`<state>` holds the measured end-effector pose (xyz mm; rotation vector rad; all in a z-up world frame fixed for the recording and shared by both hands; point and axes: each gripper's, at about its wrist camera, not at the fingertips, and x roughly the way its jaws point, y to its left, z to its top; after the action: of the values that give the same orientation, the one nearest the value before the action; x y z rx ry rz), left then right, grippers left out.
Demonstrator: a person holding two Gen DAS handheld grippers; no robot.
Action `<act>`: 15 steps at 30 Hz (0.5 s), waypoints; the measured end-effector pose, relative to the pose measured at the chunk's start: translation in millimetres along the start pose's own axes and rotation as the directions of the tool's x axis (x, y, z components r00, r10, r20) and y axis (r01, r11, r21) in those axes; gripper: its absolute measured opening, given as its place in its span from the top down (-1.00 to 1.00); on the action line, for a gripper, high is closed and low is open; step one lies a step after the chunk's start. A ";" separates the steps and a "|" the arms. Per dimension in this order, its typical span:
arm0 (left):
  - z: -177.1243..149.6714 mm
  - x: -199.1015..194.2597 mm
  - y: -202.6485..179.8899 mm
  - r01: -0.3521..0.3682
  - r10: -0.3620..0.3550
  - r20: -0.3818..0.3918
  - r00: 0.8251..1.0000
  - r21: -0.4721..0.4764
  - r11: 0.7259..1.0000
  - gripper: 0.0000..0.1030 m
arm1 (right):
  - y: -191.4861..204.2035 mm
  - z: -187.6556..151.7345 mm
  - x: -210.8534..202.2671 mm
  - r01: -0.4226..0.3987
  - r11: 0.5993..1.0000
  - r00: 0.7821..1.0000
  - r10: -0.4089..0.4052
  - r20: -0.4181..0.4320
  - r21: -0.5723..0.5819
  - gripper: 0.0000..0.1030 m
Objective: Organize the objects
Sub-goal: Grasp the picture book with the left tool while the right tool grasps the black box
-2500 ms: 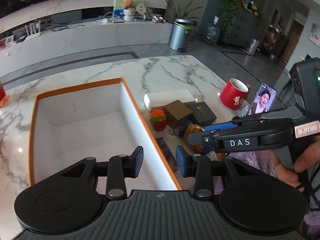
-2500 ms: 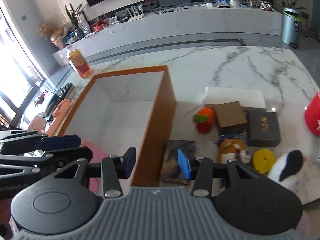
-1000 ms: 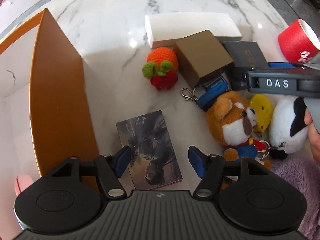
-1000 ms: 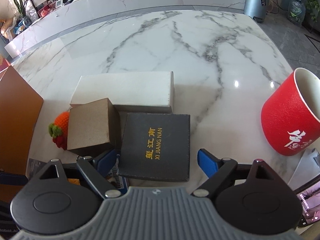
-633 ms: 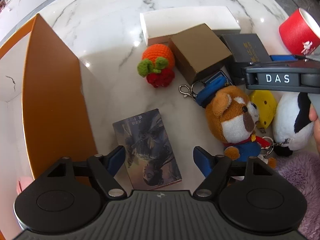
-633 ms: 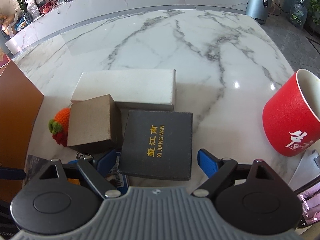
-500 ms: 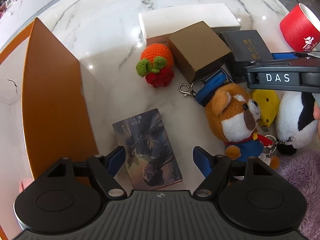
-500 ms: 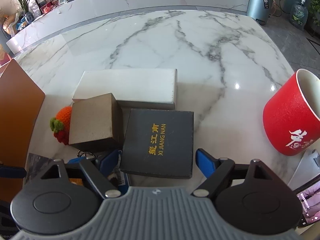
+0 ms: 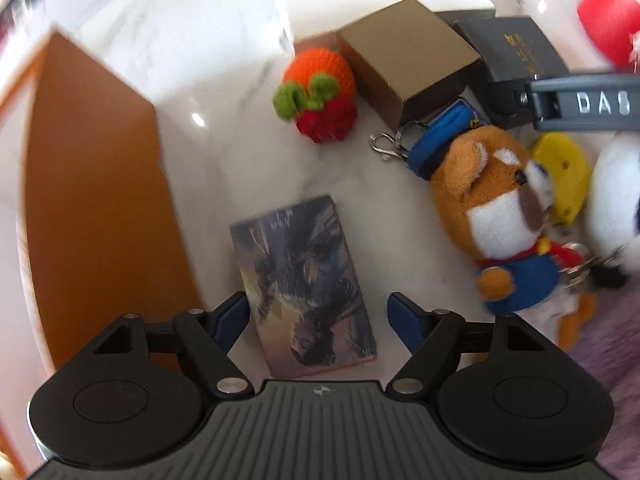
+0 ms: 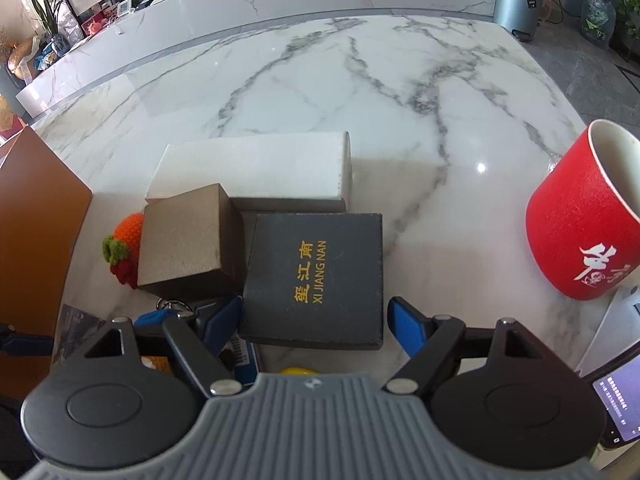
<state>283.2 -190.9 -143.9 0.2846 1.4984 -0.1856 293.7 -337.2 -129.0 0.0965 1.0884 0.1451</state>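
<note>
Okay, my left tool [image 9: 318, 316] is opening around the flat picture card [image 9: 304, 284] lying on the surface [image 9: 224, 136]; right tool [image 10: 314, 322] gapes, straddling the black box [image 10: 316, 280]; thin card could slide from my pinch

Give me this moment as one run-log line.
left hand-held gripper: opening over picture card | right hand-held gripper: open around black box | nothing held

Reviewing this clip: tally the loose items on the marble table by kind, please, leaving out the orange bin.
Boxes: 3 — white flat box, brown cardboard box, black square box
Soft toys: 3 — crocheted orange fruit, brown plush dog, black-and-white plush
Picture card: 1
Red cup: 1
Yellow disc: 1
Total: 9
</note>
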 end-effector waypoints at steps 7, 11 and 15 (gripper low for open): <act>2.1 -6.9 5.5 0.064 -0.062 0.039 0.997 -0.065 0.996 -0.41 | 1.1 -2.6 -4.7 -0.001 1.000 1.000 0.001 0.021 0.001 -0.52; 1.8 -20.9 5.4 0.072 -0.065 0.099 0.993 -0.068 0.995 -0.38 | 4.4 -4.4 -19.0 0.011 1.000 0.999 -0.010 0.052 -0.018 -0.52; 2.4 -45.9 6.7 0.118 -0.105 0.174 0.979 -0.066 0.991 -0.35 | 6.2 -7.5 -36.2 0.007 1.000 0.996 -0.005 0.086 -0.024 -0.51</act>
<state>284.4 -187.7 -97.6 0.1199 1.3491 -0.2363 270.2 -337.0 -99.9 0.0773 1.0010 0.1475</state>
